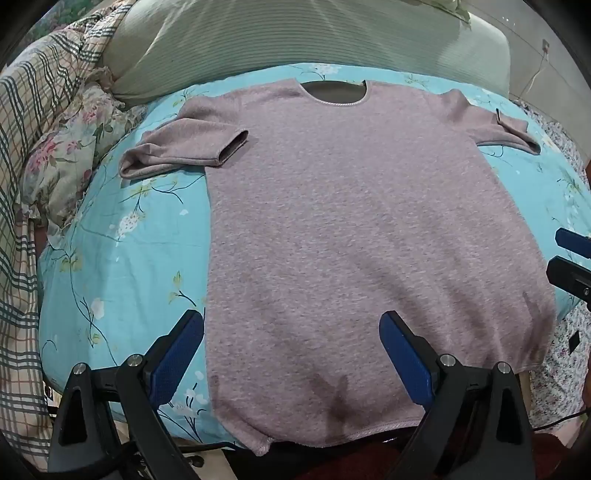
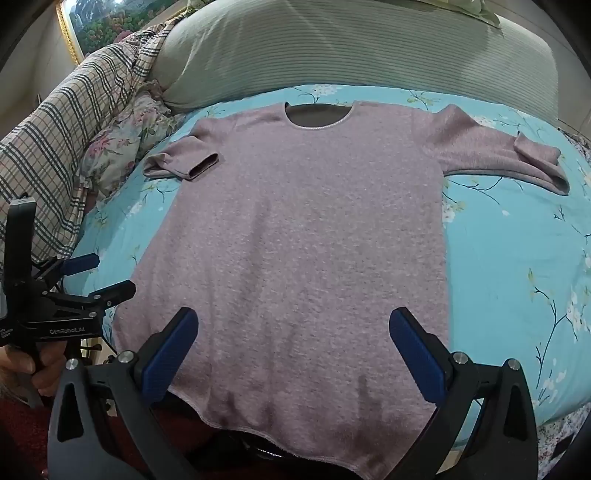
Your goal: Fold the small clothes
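A small mauve knit sweater (image 1: 351, 221) lies flat, neck far, hem near, on a turquoise floral cushion (image 1: 122, 258); it also shows in the right wrist view (image 2: 303, 251). Its left sleeve (image 1: 184, 147) is folded back on itself, and its right sleeve (image 2: 498, 155) is spread out with the cuff turned. My left gripper (image 1: 291, 343) is open over the hem's left part, empty. My right gripper (image 2: 295, 339) is open over the hem's right part, empty. Each gripper shows at the edge of the other's view: the right one (image 1: 570, 258), the left one (image 2: 99, 275).
A green ribbed pillow (image 1: 295, 37) lies beyond the neckline. A plaid blanket (image 1: 33, 129) and a floral cloth (image 1: 74, 158) are piled at the left. A framed picture (image 2: 96, 26) hangs at far left. Floral bedding (image 1: 561, 350) lies at the right.
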